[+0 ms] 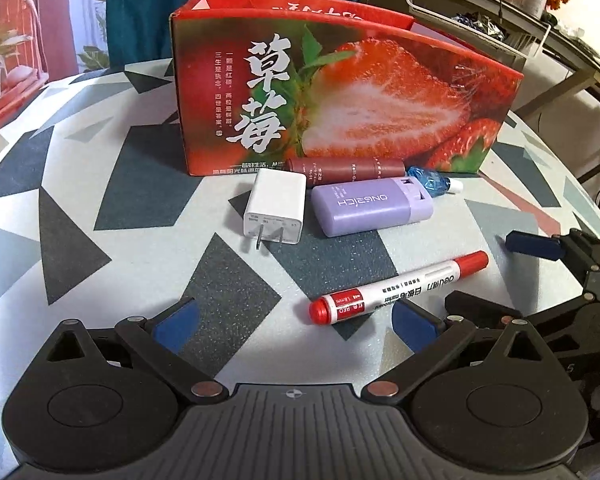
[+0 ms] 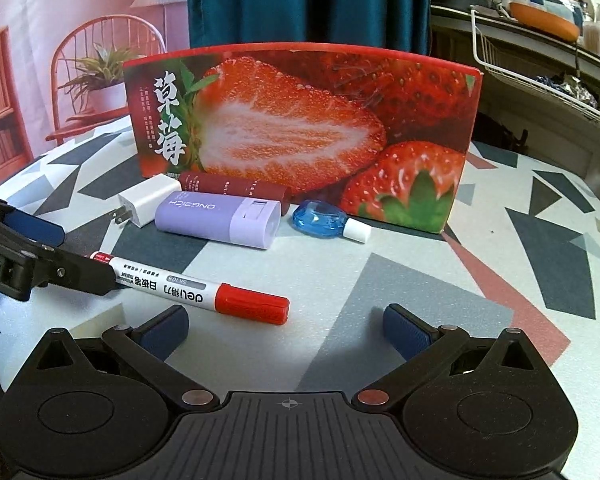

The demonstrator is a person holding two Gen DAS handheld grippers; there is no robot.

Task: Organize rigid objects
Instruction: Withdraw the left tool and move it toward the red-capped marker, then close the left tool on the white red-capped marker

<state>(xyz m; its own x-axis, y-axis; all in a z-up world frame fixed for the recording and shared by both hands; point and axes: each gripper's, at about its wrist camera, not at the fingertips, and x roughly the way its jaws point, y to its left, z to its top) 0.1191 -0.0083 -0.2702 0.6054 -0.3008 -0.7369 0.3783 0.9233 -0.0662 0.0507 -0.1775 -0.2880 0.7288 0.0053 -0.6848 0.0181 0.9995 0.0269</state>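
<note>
My left hand-held gripper hangs low over the desk with its blue pads spread wide and nothing between them. The red whiteboard marker lies flat on the desk just ahead of its right pad, slanting, its butt end nearest that pad and its cap pointing away toward the right. My right hand-held gripper is likewise spread and empty, low over the desk, with the marker's red cap just ahead of its left pad.

Taking the marker as the landmark: beyond it lie a white plug adapter with prongs facing me and a lilac case, side by side. Behind those, a maroon tube rests against the foot of the strawberry box, which stands upright and open-topped farthest from the marker. A blue dropper bottle with a white cap lies on its side beyond the marker's cap end, in front of the box.
</note>
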